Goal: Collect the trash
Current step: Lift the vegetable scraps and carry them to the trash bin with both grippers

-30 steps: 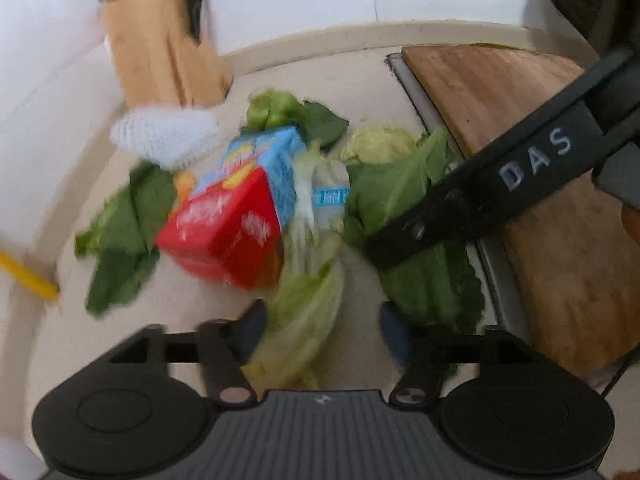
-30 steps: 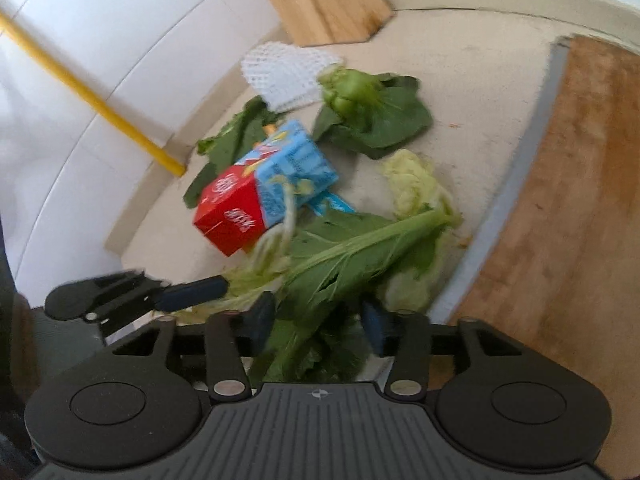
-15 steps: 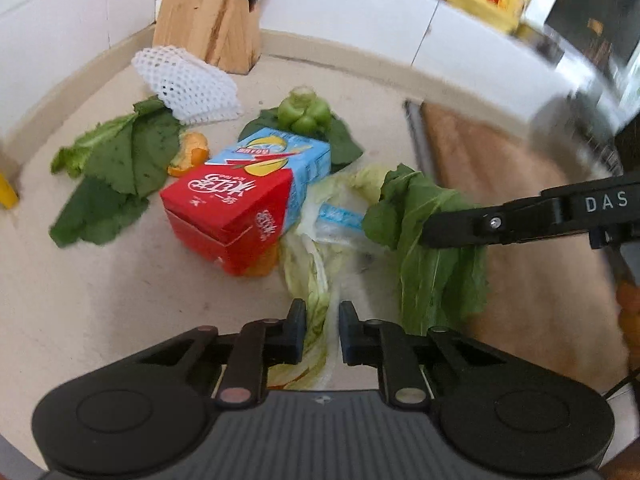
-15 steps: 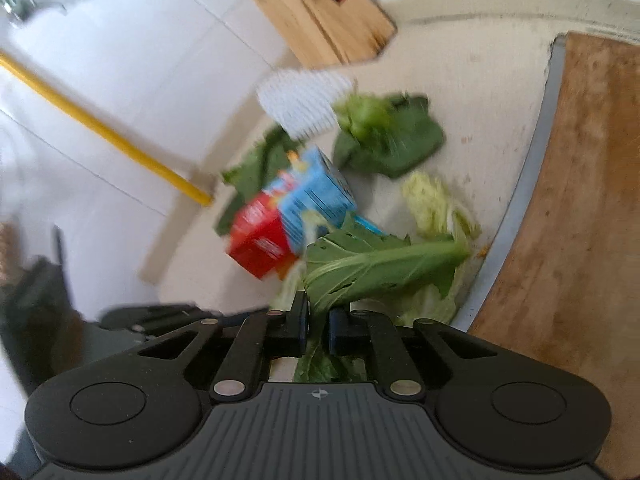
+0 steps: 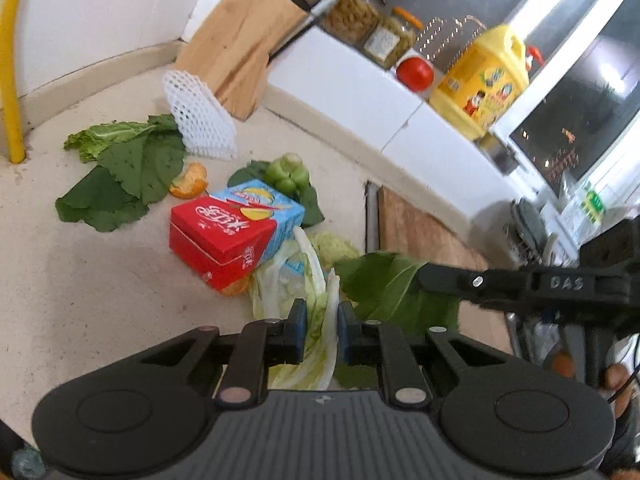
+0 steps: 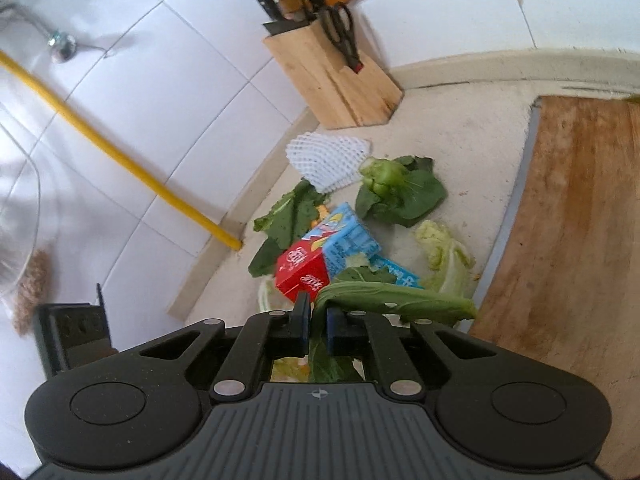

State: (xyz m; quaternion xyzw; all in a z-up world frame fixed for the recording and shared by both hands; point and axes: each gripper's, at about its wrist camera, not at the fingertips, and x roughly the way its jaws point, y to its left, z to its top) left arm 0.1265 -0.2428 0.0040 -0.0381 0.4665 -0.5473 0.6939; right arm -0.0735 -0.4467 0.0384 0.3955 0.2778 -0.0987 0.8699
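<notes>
Scraps lie on the beige counter (image 5: 80, 280): a red-and-blue carton (image 5: 232, 236) (image 6: 320, 256), an orange peel (image 5: 190, 180), a white foam net (image 5: 200, 124) (image 6: 326, 158), a bok choy stump (image 5: 286, 174) (image 6: 396, 188), dark leaves (image 5: 120, 176) and a blue-white wrapper (image 6: 396, 272). My left gripper (image 5: 322, 332) is shut on a pale cabbage leaf (image 5: 320, 300), whose far end trails to the pile. My right gripper (image 6: 317, 326) is shut on a dark green leaf (image 6: 392, 300) (image 5: 384, 284) and holds it above the counter, just right of the left gripper.
A wooden knife block (image 5: 236, 52) (image 6: 332, 76) stands at the back wall. A wooden cutting board (image 6: 572, 216) fills the right. A yellow pipe (image 6: 120, 156) runs down the left wall. A yellow jug (image 5: 484, 80), a tomato (image 5: 414, 74) and jars sit on the ledge.
Both grippers went from open to shut, the left on the cabbage leaf and the right on the green leaf. Both have risen from the pile, and the left has rolled.
</notes>
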